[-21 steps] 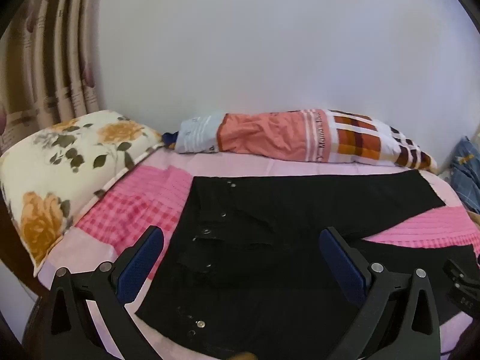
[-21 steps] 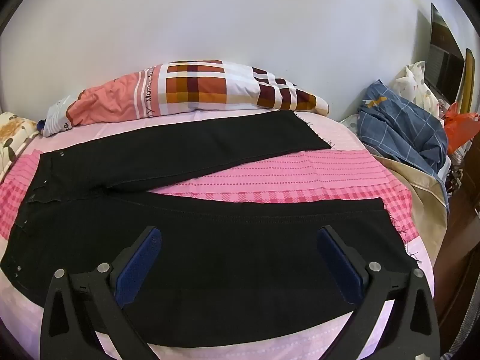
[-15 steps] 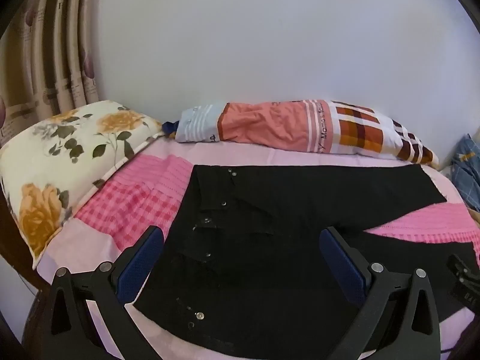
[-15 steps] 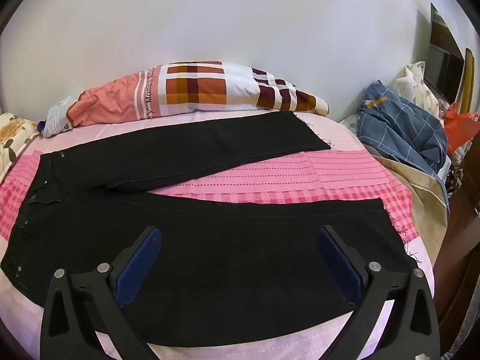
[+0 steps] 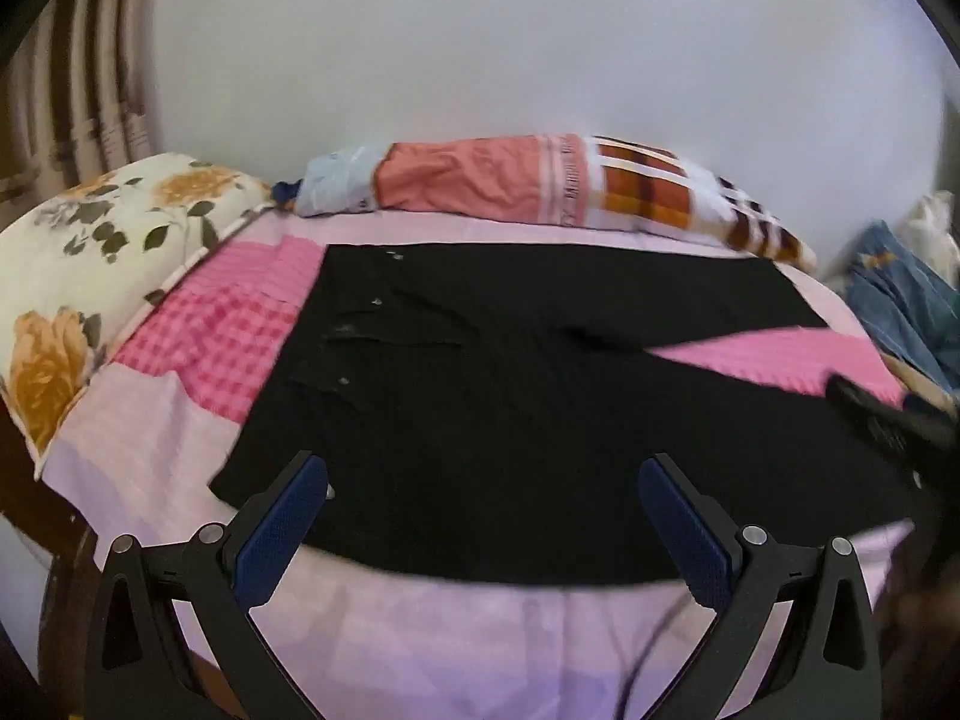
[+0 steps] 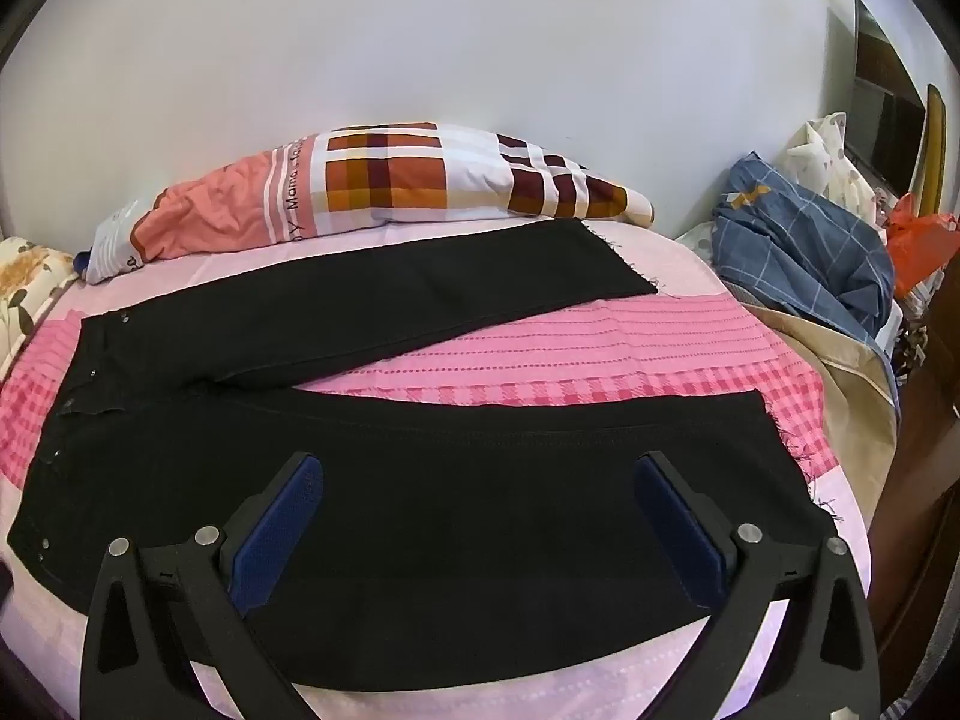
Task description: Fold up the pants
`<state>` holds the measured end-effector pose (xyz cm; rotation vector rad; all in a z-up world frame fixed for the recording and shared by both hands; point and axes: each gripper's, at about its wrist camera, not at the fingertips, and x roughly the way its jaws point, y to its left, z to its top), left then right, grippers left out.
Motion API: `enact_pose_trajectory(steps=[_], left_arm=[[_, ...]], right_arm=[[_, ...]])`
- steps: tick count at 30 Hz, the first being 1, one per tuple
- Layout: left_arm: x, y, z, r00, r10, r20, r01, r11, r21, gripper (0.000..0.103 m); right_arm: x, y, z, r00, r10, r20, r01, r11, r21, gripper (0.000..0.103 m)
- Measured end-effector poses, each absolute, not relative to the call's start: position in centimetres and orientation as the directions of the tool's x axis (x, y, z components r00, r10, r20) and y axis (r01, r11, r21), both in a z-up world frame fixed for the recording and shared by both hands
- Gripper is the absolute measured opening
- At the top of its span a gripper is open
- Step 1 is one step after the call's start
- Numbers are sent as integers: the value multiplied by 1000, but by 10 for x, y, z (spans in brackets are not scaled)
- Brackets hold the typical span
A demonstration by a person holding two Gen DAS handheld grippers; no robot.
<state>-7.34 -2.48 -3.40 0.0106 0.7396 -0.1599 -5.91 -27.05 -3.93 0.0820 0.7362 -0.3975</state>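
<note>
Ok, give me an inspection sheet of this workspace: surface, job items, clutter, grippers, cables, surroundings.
Surface: bed with pink checked cover.
Job's things: black pants lie flat, unfolded, legs spread apart.
Clutter: patterned pillow behind the pants, floral pillow, blue checked cloth at the side.
Grippers: left gripper and right gripper both open, empty, above the pants.
Cables: nothing seen.
Surroundings: plain white wall, curtain.

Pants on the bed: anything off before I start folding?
The pants lie flat, legs splayed in a V. Both hems are frayed, with loose threads, at the near leg end and far one.
</note>
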Motion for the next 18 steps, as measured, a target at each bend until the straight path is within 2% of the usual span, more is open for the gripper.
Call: enact_pose_trajectory(steps=[7,12,18], left_arm=[[-96,-22,-28,765,-98,-636,112,994,-18,103],[-96,-14,-26,738,-246,-628,196,969,-149,103],[-95,-20,-22,737,-278,-617,219,961,-171,103]], right_arm=[[-59,-276,-38,669,-317,-672,381,923,-57,103],[-58,-276,-38,667,-319,-673,381,922,-60,103],[-57,-276,-41,661,-323,-677,384,921,-65,103]])
